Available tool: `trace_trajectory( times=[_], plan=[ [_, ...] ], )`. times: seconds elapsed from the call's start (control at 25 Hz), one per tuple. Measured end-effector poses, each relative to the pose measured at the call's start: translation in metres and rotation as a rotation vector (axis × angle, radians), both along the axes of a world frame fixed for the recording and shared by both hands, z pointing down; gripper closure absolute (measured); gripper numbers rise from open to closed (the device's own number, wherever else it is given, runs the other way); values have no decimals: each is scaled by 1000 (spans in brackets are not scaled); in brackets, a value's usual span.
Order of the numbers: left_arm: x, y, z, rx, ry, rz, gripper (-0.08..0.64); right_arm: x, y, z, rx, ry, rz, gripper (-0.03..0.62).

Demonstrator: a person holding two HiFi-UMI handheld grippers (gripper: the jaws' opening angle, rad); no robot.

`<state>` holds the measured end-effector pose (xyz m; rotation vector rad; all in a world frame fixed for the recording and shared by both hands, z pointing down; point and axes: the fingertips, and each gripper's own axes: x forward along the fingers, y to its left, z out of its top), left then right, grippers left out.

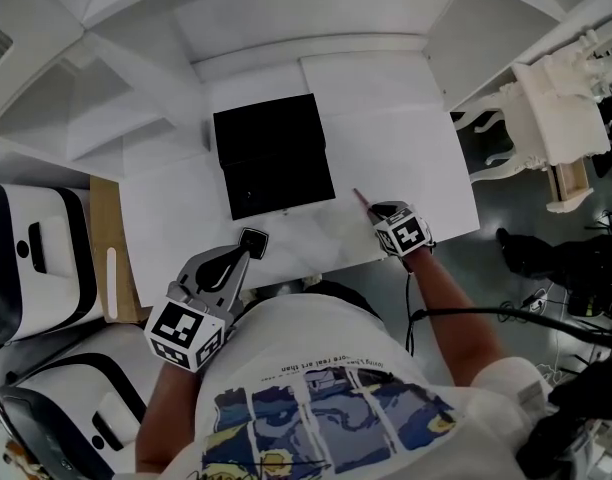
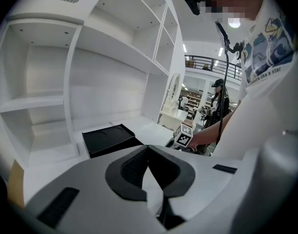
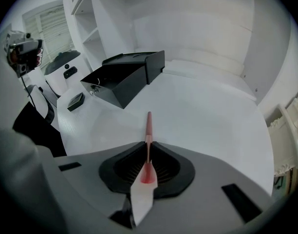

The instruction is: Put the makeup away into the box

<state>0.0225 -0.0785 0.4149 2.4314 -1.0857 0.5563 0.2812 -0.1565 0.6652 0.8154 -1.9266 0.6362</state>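
Note:
A black box [image 1: 271,158] stands open at the middle of the white table [image 1: 406,158]; it also shows in the left gripper view [image 2: 110,138] and the right gripper view [image 3: 124,79]. My right gripper [image 3: 148,147] is shut on a slim pink makeup pencil [image 3: 148,126], whose tip points out over the table. From above, that pencil [image 1: 361,201] sticks out of the right gripper [image 1: 381,213], right of the box. A small black compact [image 1: 254,243] lies near the table's front edge, at the tips of my left gripper [image 1: 248,253]. The left gripper [image 2: 148,150] is shut and empty.
White shelves [image 2: 42,101] rise behind the table. An ornate white chair [image 1: 551,118] stands to the right. A wooden board [image 1: 106,248] and white-and-black machines [image 1: 36,258] are on the left. Another person [image 2: 219,99] stands far off.

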Motion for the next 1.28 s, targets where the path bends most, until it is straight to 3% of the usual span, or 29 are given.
trace_trajectory(
  times=[0.6, 0.92, 1.28],
  plan=[
    [-23, 5, 0, 27, 45, 36, 546, -8, -5, -55, 54, -1, 79, 529],
    [-52, 17, -1, 38, 68, 35, 546, -58, -9, -94, 89, -15, 45, 529],
    [-93, 35, 0, 41, 79, -3, 546, -127, -21, -99, 67, -30, -16, 529]
  ],
)
